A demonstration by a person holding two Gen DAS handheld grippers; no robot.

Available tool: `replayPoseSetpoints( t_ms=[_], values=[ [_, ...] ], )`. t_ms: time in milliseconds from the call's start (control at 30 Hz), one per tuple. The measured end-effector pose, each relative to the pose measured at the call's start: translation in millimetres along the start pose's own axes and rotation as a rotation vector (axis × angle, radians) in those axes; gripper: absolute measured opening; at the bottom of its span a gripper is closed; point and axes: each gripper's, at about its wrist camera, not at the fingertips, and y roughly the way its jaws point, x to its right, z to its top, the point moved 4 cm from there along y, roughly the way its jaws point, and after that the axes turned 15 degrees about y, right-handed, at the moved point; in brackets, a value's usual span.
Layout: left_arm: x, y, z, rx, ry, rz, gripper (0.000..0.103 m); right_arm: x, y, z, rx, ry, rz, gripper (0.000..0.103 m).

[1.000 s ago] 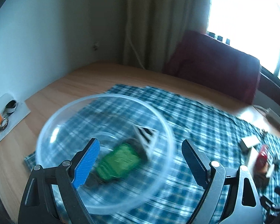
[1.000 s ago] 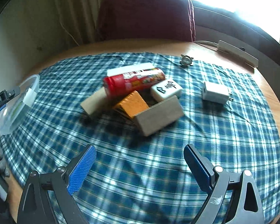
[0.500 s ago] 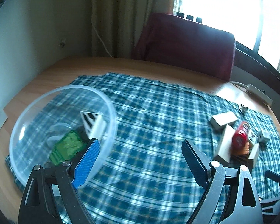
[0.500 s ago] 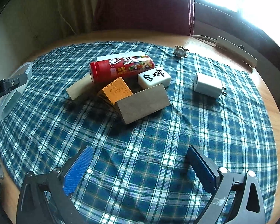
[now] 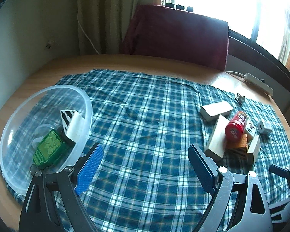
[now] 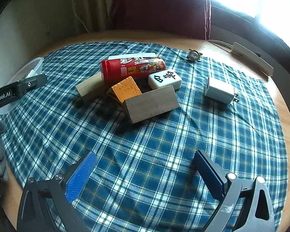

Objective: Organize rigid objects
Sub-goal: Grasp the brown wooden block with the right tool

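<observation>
Nearest the left wrist camera, the left gripper [image 5: 145, 166] hangs with its jaws spread wide and nothing between them, over bare blue-and-white plaid cloth [image 5: 145, 119]. A second ago those same jaws framed the clear plastic bowl [image 5: 87, 112]; the bowl now lies off to the gripper's left, just outside the blue-padded finger, so the gripper has swung away from it toward the pile. Inside the bowl rest a flat green translucent case [image 5: 48, 148] and a white wedge with a black-and-white striped face [image 5: 70, 123], which suggests a drop-off is done and the next pick is due. Ahead and to the right of the left gripper sits the unsorted cluster. The right gripper [image 6: 145, 176] is likewise wide open and empty, low over the cloth, with the cluster straight ahead: a grey wooden block [image 6: 152, 104] closest, an orange textured block [image 6: 125, 90] just behind it, a pale wooden block [image 6: 89, 89] to the left, a white mahjong tile [image 6: 165, 79], and a red cylindrical Skittles tube [image 6: 133, 68] lying across the heap. To the right, apart from the pile, lies a white plug-in charger [image 6: 219, 92]; farther off is a small metallic trinket [image 6: 193, 55], too small to identify. Most pieces appear still unsorted.
</observation>
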Motion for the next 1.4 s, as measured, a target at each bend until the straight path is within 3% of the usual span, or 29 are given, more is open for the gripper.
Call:
replayPoseSetpoints(
  t_ms=[233,467,567,733,867,1400],
  values=[
    [4.5,4.6,-0.6,-0.019,0.006,-0.008,0.09,19.4,-5.8,20.4,0.03,0.073,0.072,0.096],
    [14.6,8.4,0.4,-0.034,0.025,-0.018,0.09,14.3,-6.3,42.7,0.092,0.012,0.116,0.088],
    [17.2,11.5,0.1,-0.044,0.03,-0.025,0.09,8.1,0.0,45.1,0.085,-0.02,0.125,0.08],
    [19.7,13.3,1.1,-0.053,0.033,-0.024,0.09,4.5,12.1,47.5,0.066,-0.039,0.131,0.079],
    [21.4,14.9,1.1,-0.057,0.034,-0.024,0.09,4.7,17.8,48.3,0.056,-0.04,0.138,0.067],
    [50.8,23.3,9.5,-0.092,0.076,-0.064,0.09,26.6,2.6,51.0,0.098,0.039,0.178,0.067]
  ],
)
